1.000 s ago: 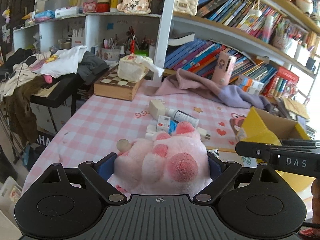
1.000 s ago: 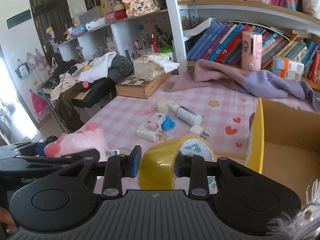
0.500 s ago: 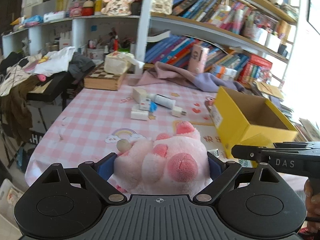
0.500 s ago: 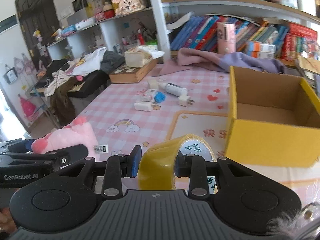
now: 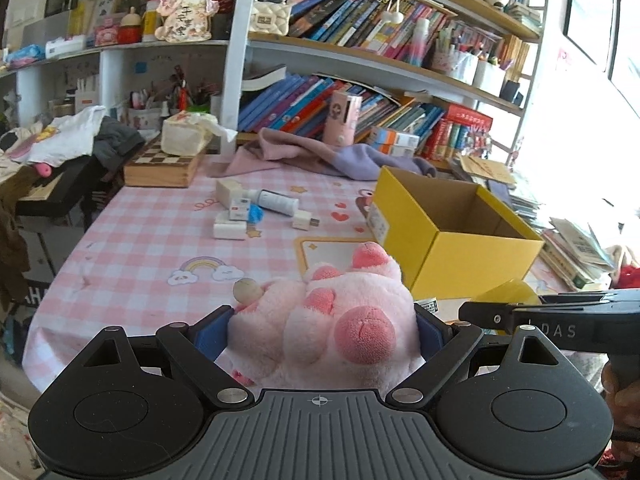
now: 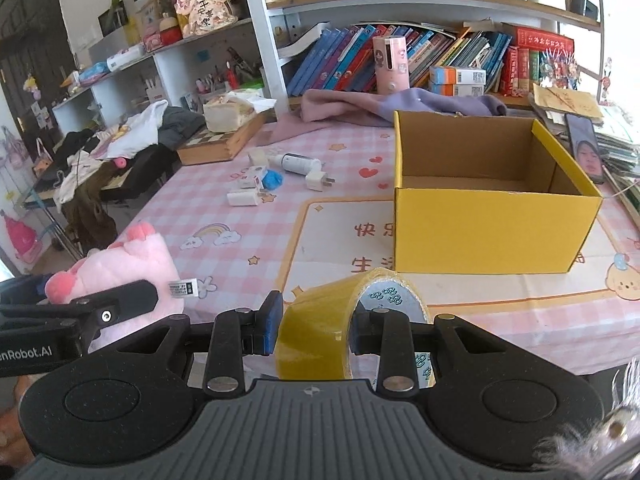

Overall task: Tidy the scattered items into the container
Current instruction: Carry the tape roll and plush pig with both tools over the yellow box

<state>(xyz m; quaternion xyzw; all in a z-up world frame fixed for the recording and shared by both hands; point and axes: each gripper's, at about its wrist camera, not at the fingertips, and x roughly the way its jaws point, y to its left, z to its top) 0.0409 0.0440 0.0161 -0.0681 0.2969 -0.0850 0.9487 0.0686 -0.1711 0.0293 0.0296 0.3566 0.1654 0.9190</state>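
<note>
- In the left wrist view, your left tongs (image 5: 322,326) were clamped on the pink plush toy (image 5: 320,320), both blue pads pressed into its sides, and the grip looked the same as a second earlier.
- What changed was the background: a second before, the yellow box (image 5: 452,236) showed only as a cut-off corner at the right edge; now its whole open top sat ahead and to the right, just beyond the toy.
- You had pulled back and up from the table (image 5: 152,240), so the toy hung short of the box's near corner, not yet over the opening.
- The small clutter, a white tube (image 5: 278,203), a plug adapter (image 5: 303,220) and some little white boxes (image 5: 230,230), lay well to the left of the box, untouched.
- In the right wrist view, your right tongs (image 6: 314,330) gripped the roll of yellow tape (image 6: 344,330) through its wall, one finger outside and one inside the core, as in the earlier frames.
- Here too the box (image 6: 492,232) had gone from a close, cropped wall to a full view; its interior looked empty as far as you could see.
- The tape stood in front of the box's near wall, short of the rim.
- My reading: both pickups were done and you had lined up for the drop; each load needed carrying forward over the rim before release, with the clutter left of the box still to collect.
</note>
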